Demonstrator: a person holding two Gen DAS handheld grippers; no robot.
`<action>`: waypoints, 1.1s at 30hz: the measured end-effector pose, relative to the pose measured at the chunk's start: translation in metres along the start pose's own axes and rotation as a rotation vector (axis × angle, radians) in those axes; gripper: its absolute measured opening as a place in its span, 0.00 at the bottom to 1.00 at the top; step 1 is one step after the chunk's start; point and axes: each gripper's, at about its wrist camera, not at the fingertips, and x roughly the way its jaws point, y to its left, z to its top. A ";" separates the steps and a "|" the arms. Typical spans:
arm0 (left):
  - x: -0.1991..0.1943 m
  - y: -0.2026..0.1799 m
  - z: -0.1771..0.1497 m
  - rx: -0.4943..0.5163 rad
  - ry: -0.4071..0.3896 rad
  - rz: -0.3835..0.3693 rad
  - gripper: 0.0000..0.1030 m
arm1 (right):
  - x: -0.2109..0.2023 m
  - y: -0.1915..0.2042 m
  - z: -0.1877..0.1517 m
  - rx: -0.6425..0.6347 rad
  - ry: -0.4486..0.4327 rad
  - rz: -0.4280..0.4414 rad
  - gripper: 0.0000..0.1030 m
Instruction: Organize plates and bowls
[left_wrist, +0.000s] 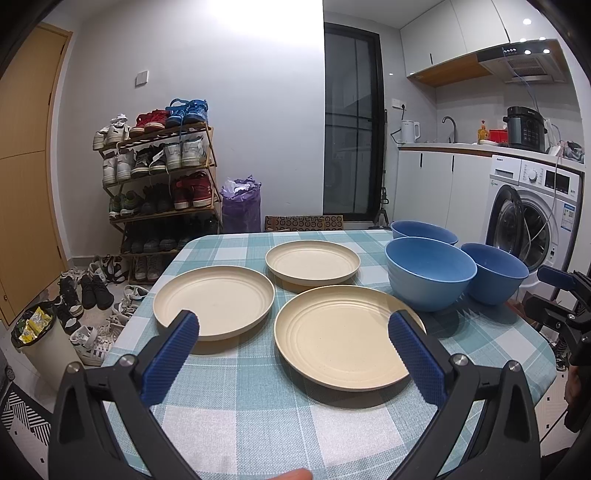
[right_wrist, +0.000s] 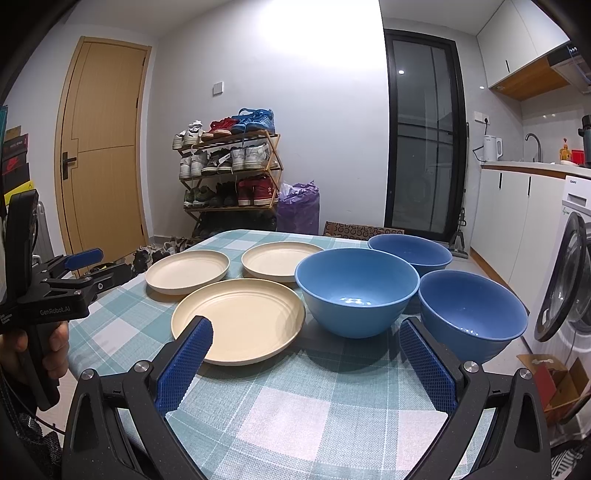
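Table (left_wrist: 258, 413) with a teal-and-white checked cloth, and everything is laid out flat on it, nothing stacked. Three cream plates sit in a loose triangle: the near plate (left_wrist: 345, 336) closest to the cameras, the left plate (left_wrist: 214, 301) off to its left, and the far plate (left_wrist: 313, 263) behind them. None of them touch, though the gaps are small.

To the right of the plates are three blue bowls, all upright and looking empty. The middle bowl (left_wrist: 430, 273) is the lighter blue one and sits just beside the near plate. The right bowl (left_wrist: 493, 271) is right up against it, and the back bowl (left_wrist: 423, 230) peeks out behind, near the far edge of the table.

The left gripper (left_wrist: 293, 328) hangs over the near side of the table with its blue-padded fingers spread wide, nothing between them; the near plate shows in the gap. The right gripper (right_wrist: 306, 332) is the same deal: wide open, holding nothing, pointed at the space between the near plate and the middle bowl. A hand (right_wrist: 22, 350) on the left gripper's handle shows at the edge of the right view.

Background has a shoe rack (left_wrist: 162, 177) and a washing machine (left_wrist: 532, 221).
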 end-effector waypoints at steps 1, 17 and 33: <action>0.000 0.000 0.000 0.001 0.002 0.000 1.00 | 0.000 0.000 0.000 0.000 -0.001 0.000 1.00; 0.003 -0.001 -0.002 -0.001 0.007 -0.007 1.00 | 0.002 -0.001 -0.002 0.004 0.010 0.000 1.00; 0.017 0.003 -0.004 -0.013 0.018 -0.019 1.00 | 0.018 -0.023 -0.001 0.070 0.042 0.018 1.00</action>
